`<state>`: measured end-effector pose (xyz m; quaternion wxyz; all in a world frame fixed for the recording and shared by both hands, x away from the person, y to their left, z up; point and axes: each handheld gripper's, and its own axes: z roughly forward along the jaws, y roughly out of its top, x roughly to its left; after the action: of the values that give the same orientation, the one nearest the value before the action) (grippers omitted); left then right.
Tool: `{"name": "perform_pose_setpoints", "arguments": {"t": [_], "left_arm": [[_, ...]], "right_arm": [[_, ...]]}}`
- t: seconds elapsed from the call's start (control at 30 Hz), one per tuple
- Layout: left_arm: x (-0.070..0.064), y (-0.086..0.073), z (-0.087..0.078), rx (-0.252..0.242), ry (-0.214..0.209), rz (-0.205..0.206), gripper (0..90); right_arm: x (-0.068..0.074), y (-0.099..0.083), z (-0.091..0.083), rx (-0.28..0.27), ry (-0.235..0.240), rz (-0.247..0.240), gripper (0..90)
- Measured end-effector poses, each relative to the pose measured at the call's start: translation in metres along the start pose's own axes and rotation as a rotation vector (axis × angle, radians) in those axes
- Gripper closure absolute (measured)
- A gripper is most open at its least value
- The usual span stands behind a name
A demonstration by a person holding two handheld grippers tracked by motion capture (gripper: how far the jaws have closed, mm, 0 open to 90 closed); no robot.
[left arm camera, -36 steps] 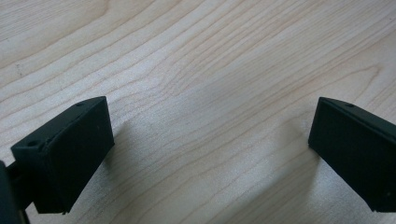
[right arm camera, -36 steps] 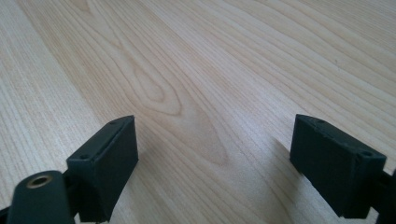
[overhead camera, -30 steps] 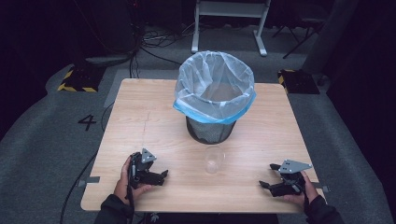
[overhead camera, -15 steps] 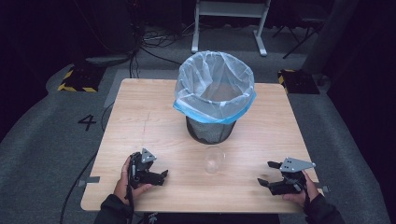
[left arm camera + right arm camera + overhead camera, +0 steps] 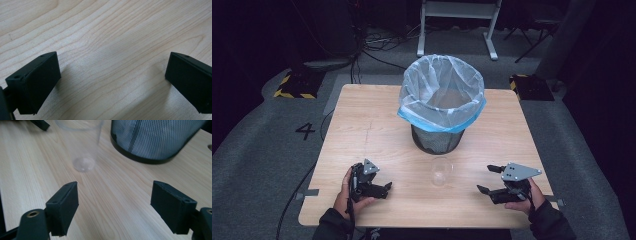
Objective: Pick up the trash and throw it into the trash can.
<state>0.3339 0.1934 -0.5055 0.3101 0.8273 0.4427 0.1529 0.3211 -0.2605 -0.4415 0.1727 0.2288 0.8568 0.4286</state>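
The clear cup (image 5: pixel 441 171) stood upright on the bench (image 5: pixel 362 120), just before the bin (image 5: pixel 437 137). Both hand-held grippers, left (image 5: pixel 384 189) and right (image 5: pixel 485 179), gaped empty; the right should have approached level, straddling the cup gently.

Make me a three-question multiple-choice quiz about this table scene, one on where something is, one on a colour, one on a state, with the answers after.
1. Where does the clear plastic cup stand?
A. inside the bin
B. on the table in front of the mesh waste bin
C. on the floor

2. What colour is the rim of the bin liner?
A. red
B. black
C. blue

3. How do the jaws of the right hand-held gripper stand?
A. apart, holding nothing
B. shut on the cup
C. shut on the liner

Answers: 1 B, the high view shows the cup upright on the wooden table between the bin and the person. 2 C, a blue band runs round the folded edge. 3 A, bare wood shows between the jaws.
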Motion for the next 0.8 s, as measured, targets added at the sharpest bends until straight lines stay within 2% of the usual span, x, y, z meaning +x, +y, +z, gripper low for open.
{"name": "perform_pose_setpoints", "arguments": {"t": [0.1,0.17,0.2,0.47,0.8], "left_arm": [[0.000,0.000,0.000,0.000,0.000,-0.001,0.0],[0.000,0.000,0.000,0.000,0.000,-0.001,0.1],[0.000,0.000,0.000,0.001,-0.001,0.001,0.1],[0.000,0.000,0.000,0.001,-0.001,0.001,0.0],[0.000,0.000,0.000,0.001,-0.001,0.001,0.1]], "right_arm": [[0.004,0.009,0.003,-0.015,0.015,-0.021,22.6],[0.005,0.011,0.004,-0.013,0.012,-0.013,22.7],[0.006,0.016,0.007,-0.024,0.024,-0.031,22.9],[0.016,0.033,0.023,-0.030,0.044,-0.069,23.2],[0.029,0.051,0.034,-0.047,0.071,-0.095,23.4]]}}
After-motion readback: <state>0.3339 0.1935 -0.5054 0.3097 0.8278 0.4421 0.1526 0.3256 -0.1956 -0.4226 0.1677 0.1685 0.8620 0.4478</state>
